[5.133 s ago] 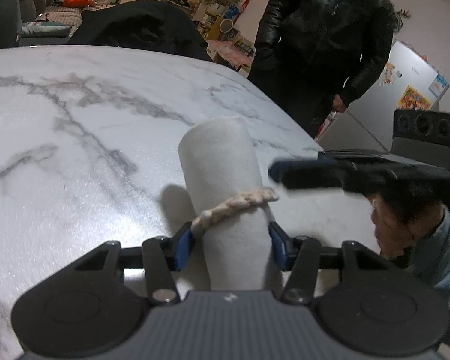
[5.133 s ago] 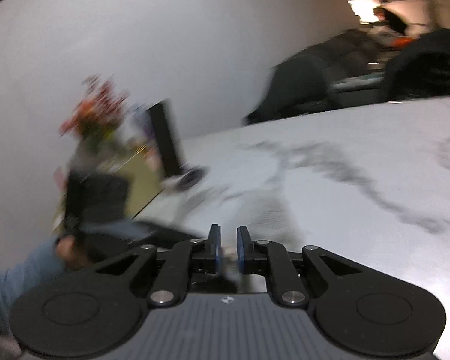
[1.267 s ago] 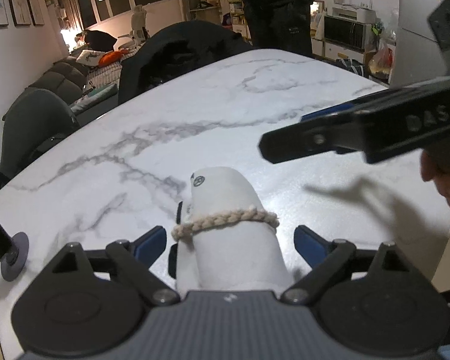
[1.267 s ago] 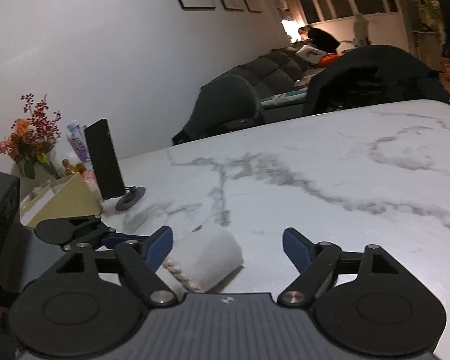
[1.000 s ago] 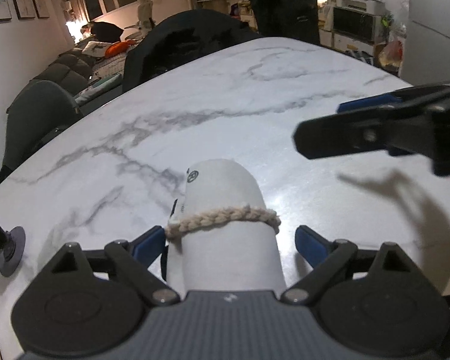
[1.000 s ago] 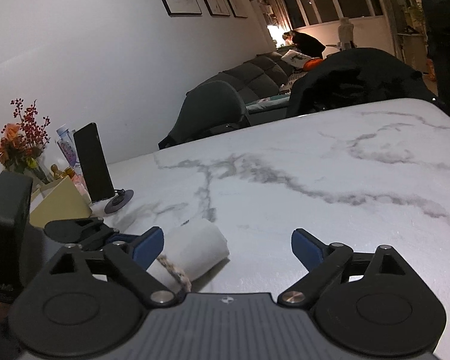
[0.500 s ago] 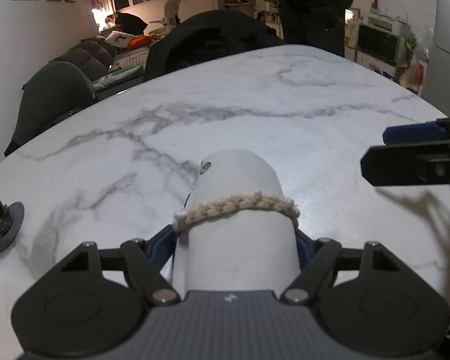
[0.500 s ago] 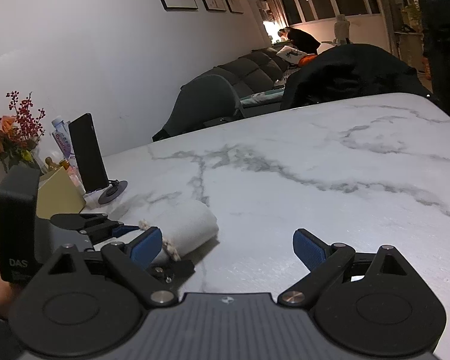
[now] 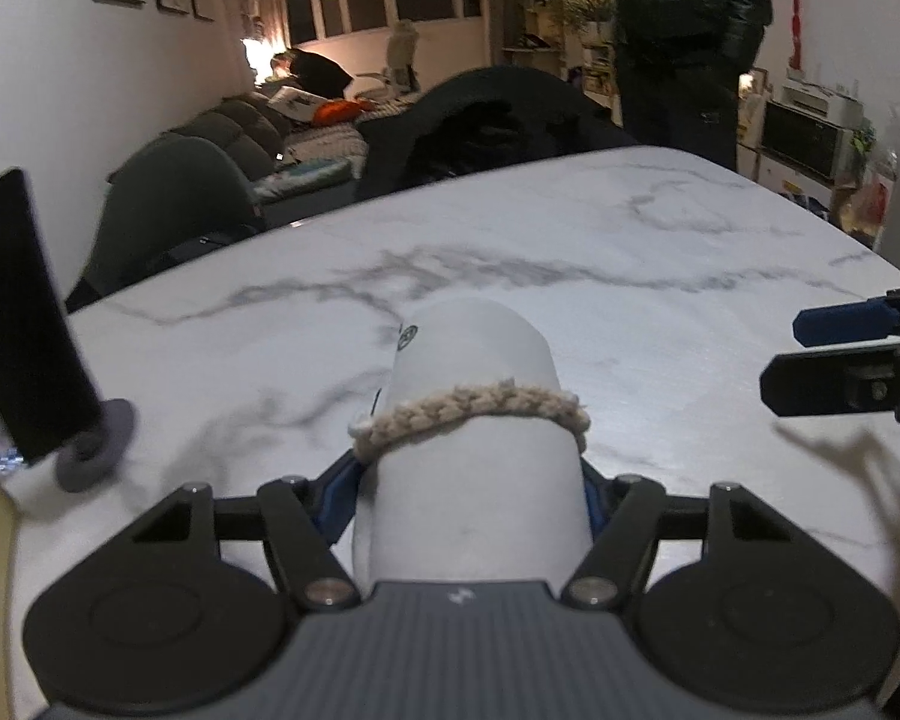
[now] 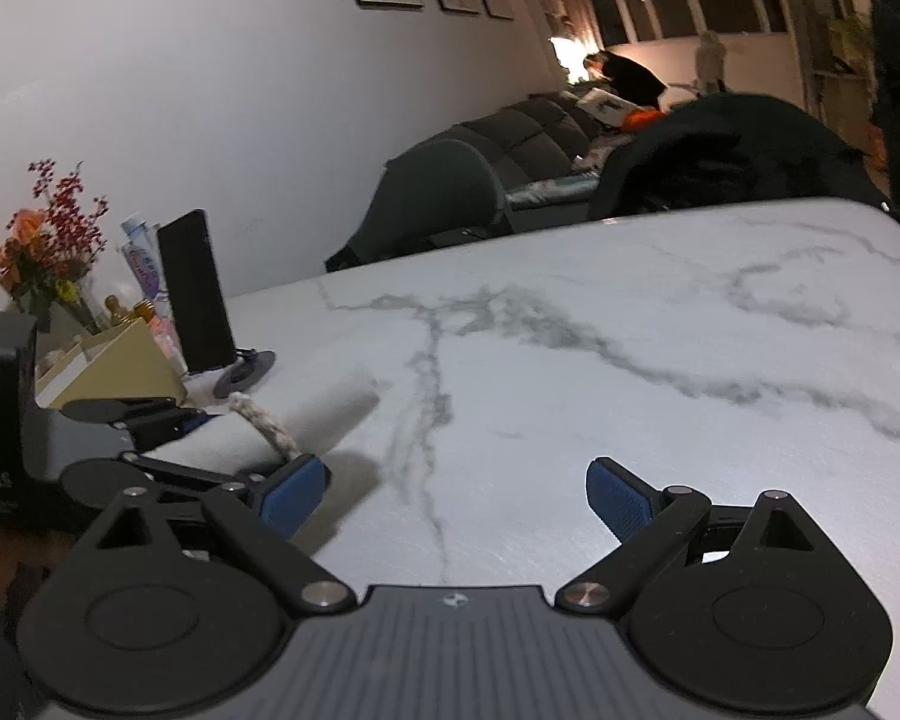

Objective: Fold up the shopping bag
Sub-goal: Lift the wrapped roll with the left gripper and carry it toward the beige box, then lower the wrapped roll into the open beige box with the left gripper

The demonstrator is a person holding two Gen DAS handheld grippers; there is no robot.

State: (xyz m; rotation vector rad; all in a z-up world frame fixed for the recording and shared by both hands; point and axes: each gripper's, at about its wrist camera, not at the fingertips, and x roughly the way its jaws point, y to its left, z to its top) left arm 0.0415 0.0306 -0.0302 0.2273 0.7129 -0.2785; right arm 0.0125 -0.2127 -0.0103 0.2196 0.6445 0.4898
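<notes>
We found the shopping bag (image 9: pixel 474 420) rolled into a tight white bundle, lying on the marble table (image 9: pixel 630 252) and cinched by a braided cord (image 9: pixel 468 405). The left gripper (image 9: pixel 471 489) had its fingers closed on the roll just behind that cord. The right gripper (image 10: pixel 453 495) hung beside it with fingers spread wide, holding nothing.

We judged the bag light, soft and squashy, its fabric not slippery; the firmest hold seemed to be across the roll's middle, near the cord, where the layers are bound.

For writing, we read "DAS" on the left gripper's body in the right wrist view. A small round mark (image 9: pixel 409 337) sat on the bag's far end, too small to read.
</notes>
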